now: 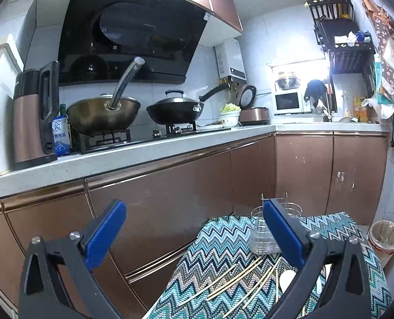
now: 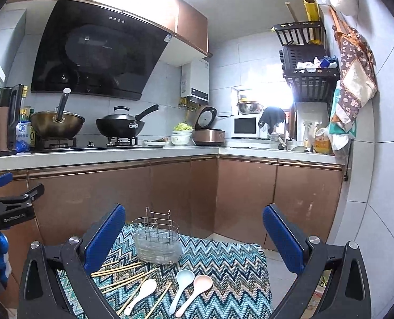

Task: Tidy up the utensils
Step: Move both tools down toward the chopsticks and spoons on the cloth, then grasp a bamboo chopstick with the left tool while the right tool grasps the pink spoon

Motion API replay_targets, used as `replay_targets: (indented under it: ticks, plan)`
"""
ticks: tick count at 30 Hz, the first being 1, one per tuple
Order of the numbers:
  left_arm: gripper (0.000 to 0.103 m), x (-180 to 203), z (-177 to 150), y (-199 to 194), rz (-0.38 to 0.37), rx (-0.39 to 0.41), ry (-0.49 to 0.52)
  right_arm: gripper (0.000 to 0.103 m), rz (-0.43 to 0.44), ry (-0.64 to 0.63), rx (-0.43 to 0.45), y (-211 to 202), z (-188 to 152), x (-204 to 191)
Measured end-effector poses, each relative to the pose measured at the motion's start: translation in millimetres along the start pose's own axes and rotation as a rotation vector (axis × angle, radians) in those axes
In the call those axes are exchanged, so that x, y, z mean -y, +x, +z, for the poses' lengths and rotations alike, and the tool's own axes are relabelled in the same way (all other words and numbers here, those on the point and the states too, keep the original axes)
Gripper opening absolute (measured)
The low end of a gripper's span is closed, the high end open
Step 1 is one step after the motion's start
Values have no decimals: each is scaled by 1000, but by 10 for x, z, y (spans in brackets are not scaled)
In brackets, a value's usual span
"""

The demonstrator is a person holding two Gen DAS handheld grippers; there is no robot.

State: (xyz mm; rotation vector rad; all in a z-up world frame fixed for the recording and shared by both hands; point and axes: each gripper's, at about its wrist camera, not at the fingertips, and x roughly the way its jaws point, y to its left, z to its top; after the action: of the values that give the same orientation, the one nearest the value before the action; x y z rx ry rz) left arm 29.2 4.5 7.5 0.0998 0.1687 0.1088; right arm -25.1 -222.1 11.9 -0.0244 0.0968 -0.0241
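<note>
A small table under a zigzag cloth (image 2: 231,260) carries a wire utensil holder (image 2: 157,242) at its far edge. In front of it lie several bamboo chopsticks (image 2: 122,268) and three spoons: white (image 2: 143,292), pale blue (image 2: 182,283) and pink (image 2: 198,288). My right gripper (image 2: 194,228) hovers open above the table, nothing between its blue pads. My left gripper (image 1: 194,228) is open too, held left of the table; the holder (image 1: 262,236) and chopsticks (image 1: 239,279) show past its right finger. The left gripper's body (image 2: 8,207) appears at the right view's left edge.
A brown-fronted L-shaped counter (image 2: 117,156) runs behind the table with two woks (image 2: 57,125) on a hob, a kettle (image 1: 34,117), a rice cooker (image 2: 209,135) and a microwave (image 2: 246,126). A waste bin (image 1: 385,236) stands on the floor right of the table.
</note>
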Motion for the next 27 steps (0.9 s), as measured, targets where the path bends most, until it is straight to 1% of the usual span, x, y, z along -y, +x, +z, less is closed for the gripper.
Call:
replay_targets:
  ticks: [2,9,17,22,25,27]
  plan:
    - [103,20,-15,62,-17,-15,3,103,15,-5,-11,56,-16,3]
    - [103,90,-59,242,-41,-43,15,103,62,0,-57,283,-99,20]
    - [103,195,-103,479,-70,-88,41,103,64,20,-130,553,-202,174]
    - [103,173,-174,712,-74,-142,16,103,24,21,-187,712,-325,289]
    - [103,107,-221,890,-81,-188,-15,103,33,26,-224,820,-405,381]
    - [103,86,-281,1045,-107,-242,-27,103,48,21,-252,889,-451,418]
